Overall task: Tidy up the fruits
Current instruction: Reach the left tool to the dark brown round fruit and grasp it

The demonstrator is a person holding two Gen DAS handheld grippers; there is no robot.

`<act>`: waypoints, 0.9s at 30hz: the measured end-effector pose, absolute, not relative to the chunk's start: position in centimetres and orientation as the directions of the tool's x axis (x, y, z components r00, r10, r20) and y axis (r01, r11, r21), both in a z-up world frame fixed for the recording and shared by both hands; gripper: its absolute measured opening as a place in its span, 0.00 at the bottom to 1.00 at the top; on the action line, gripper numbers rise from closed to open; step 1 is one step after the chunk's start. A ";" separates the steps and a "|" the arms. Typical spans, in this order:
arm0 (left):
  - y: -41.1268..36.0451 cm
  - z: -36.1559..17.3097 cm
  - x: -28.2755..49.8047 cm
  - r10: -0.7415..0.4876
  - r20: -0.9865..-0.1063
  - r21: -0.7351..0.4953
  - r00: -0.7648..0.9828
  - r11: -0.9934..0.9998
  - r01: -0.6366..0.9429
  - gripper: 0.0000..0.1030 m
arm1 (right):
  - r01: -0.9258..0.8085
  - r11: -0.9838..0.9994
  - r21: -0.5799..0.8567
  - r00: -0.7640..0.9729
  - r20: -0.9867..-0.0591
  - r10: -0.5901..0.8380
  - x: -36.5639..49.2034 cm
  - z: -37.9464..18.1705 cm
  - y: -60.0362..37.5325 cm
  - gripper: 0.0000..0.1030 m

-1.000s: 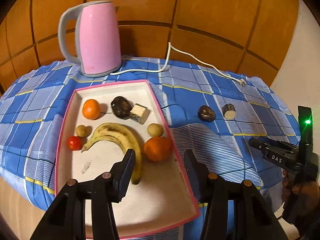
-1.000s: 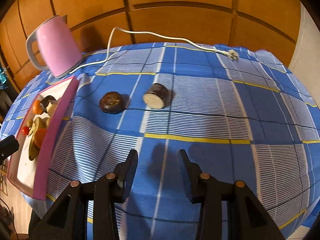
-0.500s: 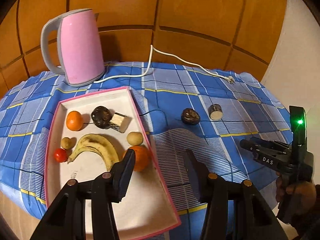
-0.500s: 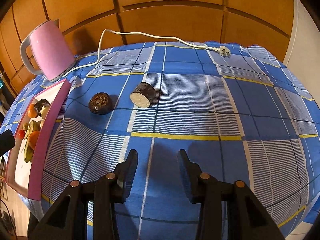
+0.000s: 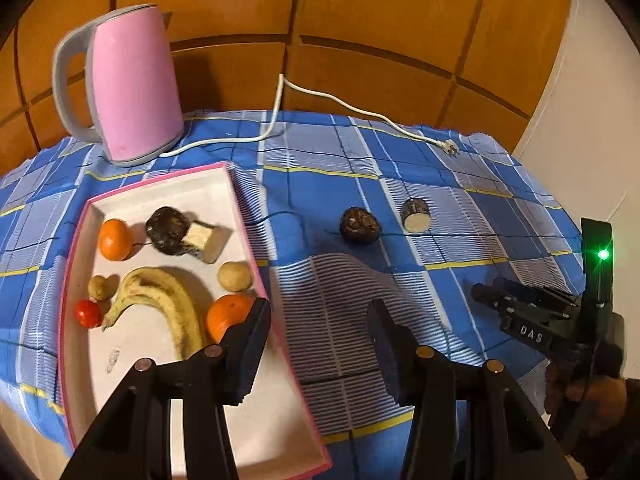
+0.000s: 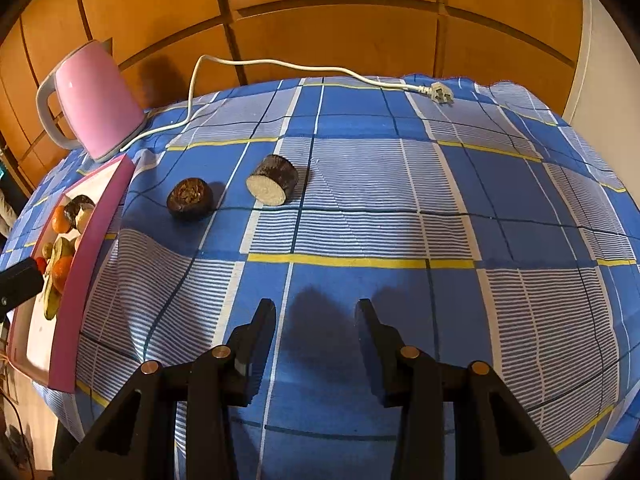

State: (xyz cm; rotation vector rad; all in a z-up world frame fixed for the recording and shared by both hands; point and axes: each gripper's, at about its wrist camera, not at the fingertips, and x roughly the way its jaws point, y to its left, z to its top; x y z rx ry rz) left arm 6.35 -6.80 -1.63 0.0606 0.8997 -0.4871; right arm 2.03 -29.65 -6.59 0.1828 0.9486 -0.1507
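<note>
We see the cut dark chunk (image 6: 273, 185) and round dark fruit (image 6: 189, 199) lying well ahead & left of the right claw (image 6: 315, 310), side by side, not touching. Right claw and left claw (image 5: 318, 314) gape wide w/ nothing held, left one above the tray (image 5: 236, 196) edge. Chunk lies on its side, pale cut face toward us.

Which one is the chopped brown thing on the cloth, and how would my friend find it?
Start at the pink kettle at the back and follow the blue checked tablecloth away from the pink-rimmed tray. Two dark lumps lie on the bare cloth. The cut piece is the one farther from the tray, a short stub showing a flat pale face, while its neighbour, the round dark fruit, is brown all over.
</note>
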 end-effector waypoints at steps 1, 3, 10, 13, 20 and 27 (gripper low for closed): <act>-7.3 -1.6 6.4 -0.382 -0.763 -0.143 0.522 0.887 0.439 0.49 | 0.207 0.974 0.090 0.575 -0.817 -0.047 2.0 -6.6 -29.6 0.40; -8.1 -1.6 6.5 -0.375 -0.765 -0.124 0.524 0.883 0.452 0.49 | 0.204 0.975 0.093 0.575 -0.817 -0.042 1.9 -6.6 -29.7 0.40; -9.6 -1.7 6.3 -0.373 -0.774 -0.101 0.512 0.871 0.481 0.50 | 0.204 0.974 0.103 0.547 -0.837 -0.026 1.9 -7.7 -29.8 0.40; -10.1 -1.7 6.2 -0.369 -0.774 -0.090 0.514 0.868 0.489 0.50 | 0.194 0.977 0.089 0.551 -0.834 -0.034 1.7 -7.8 -29.5 0.40; -11.1 -1.5 6.3 -0.366 -0.772 -0.071 0.520 0.862 0.501 0.50 | 0.181 0.980 0.083 0.552 -0.833 -0.032 1.6 -8.0 -29.4 0.43; -12.1 -1.9 6.7 -0.363 -0.782 -0.066 0.506 0.856 0.513 0.50 | 0.161 0.984 0.071 0.563 -0.826 -0.032 1.6 -8.2 -29.1 0.49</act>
